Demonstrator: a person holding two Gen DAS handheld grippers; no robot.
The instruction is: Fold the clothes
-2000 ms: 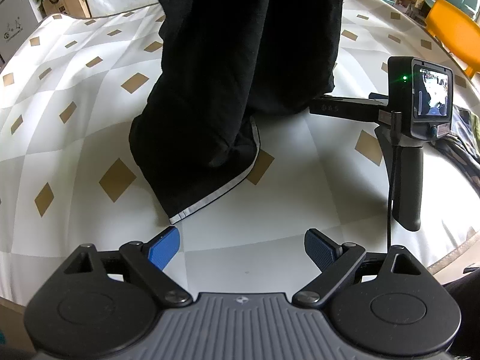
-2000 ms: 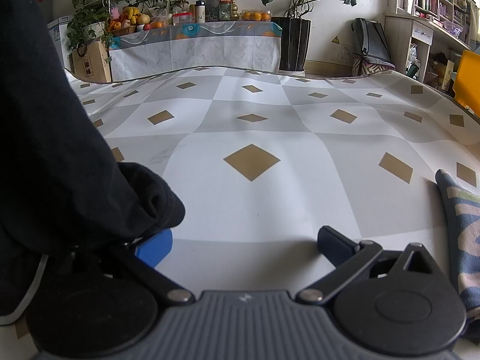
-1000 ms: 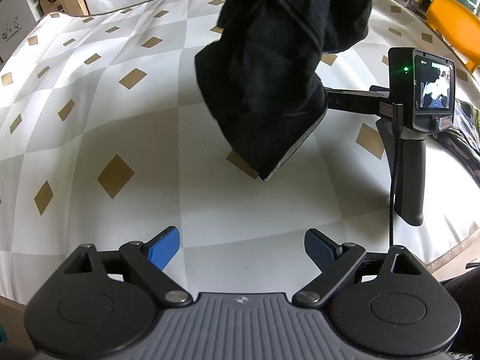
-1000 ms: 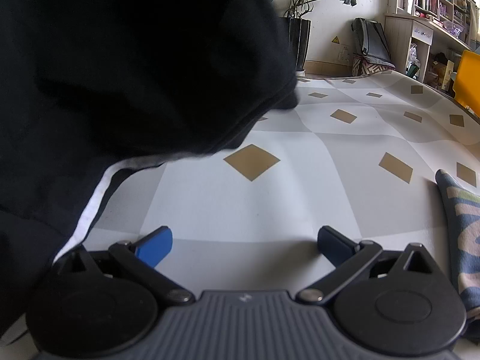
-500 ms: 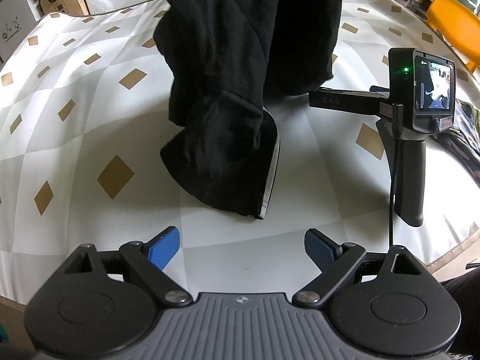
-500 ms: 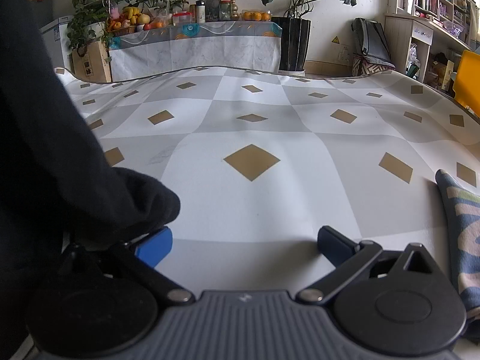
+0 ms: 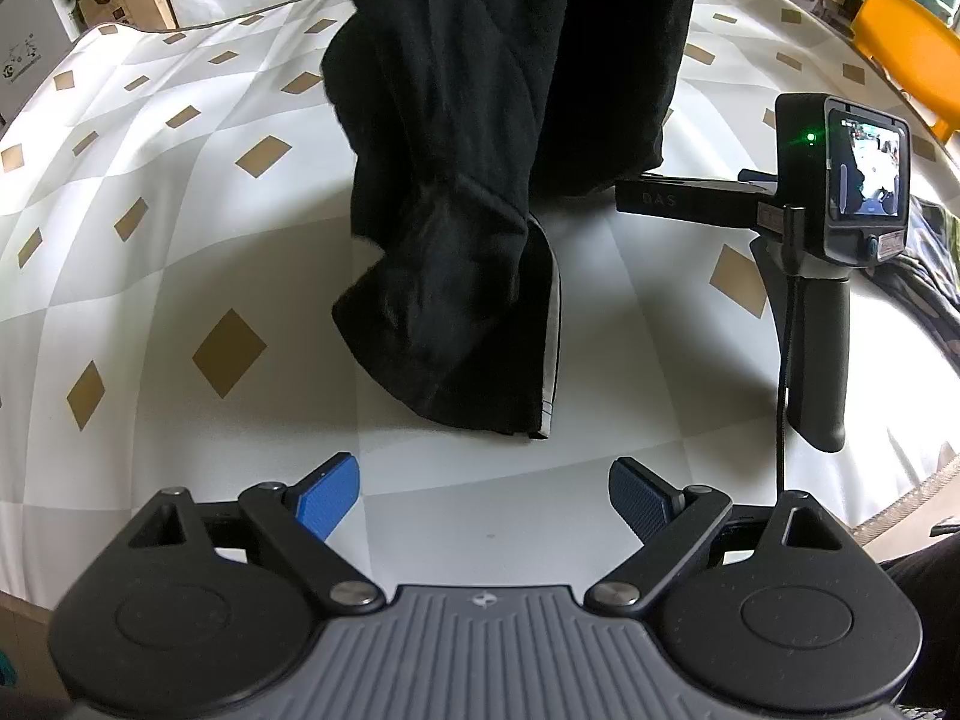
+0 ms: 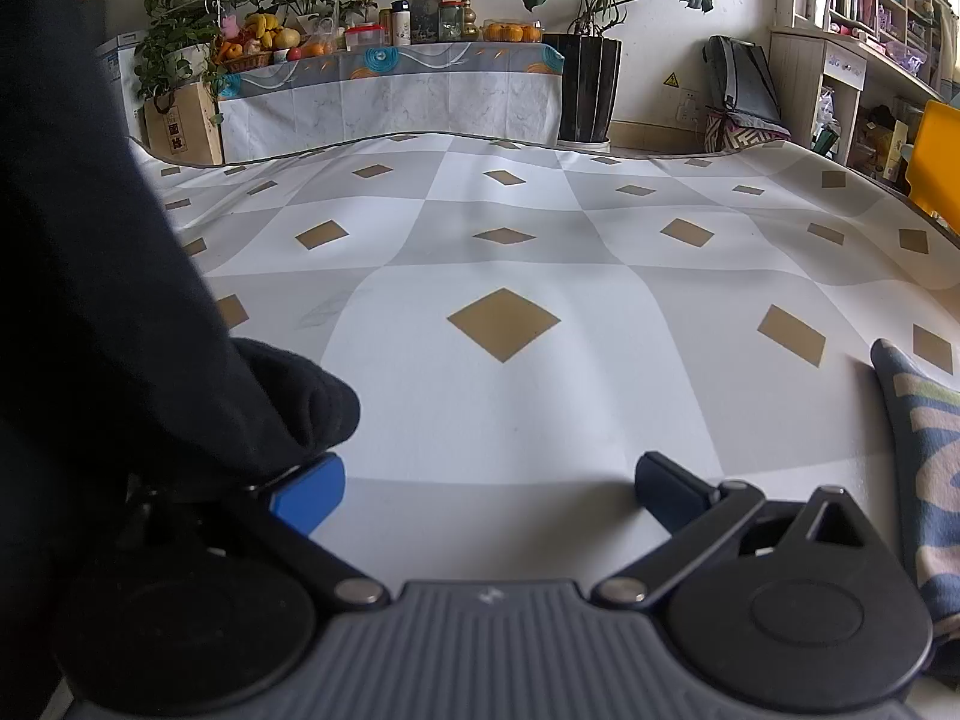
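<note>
A black garment [image 7: 480, 192] with a white side stripe hangs down from above the left wrist view. Its lower end is bunched on the checked tablecloth [image 7: 180, 252]. What holds it up is out of view. My left gripper [image 7: 483, 474] stands open just in front of the hem, with nothing between its fingers. In the right wrist view the same black garment [image 8: 120, 330] fills the left side and lies over the left finger. My right gripper [image 8: 489, 474] is open, with bare cloth between its fingers. Its handle [image 7: 819, 348] stands to the right of the garment.
A blue patterned cloth [image 8: 924, 456] lies at the table's right side, also visible as a dark cloth [image 7: 927, 288] past the handle. The table's near edge [image 7: 912, 492] runs at lower right. A yellow chair [image 7: 900, 30], shelves and plants stand beyond the table.
The black garment was lifted off the table and swung across the right wrist view, then came back down. Its hem now rests on the cloth again. Neither gripper moved.
</note>
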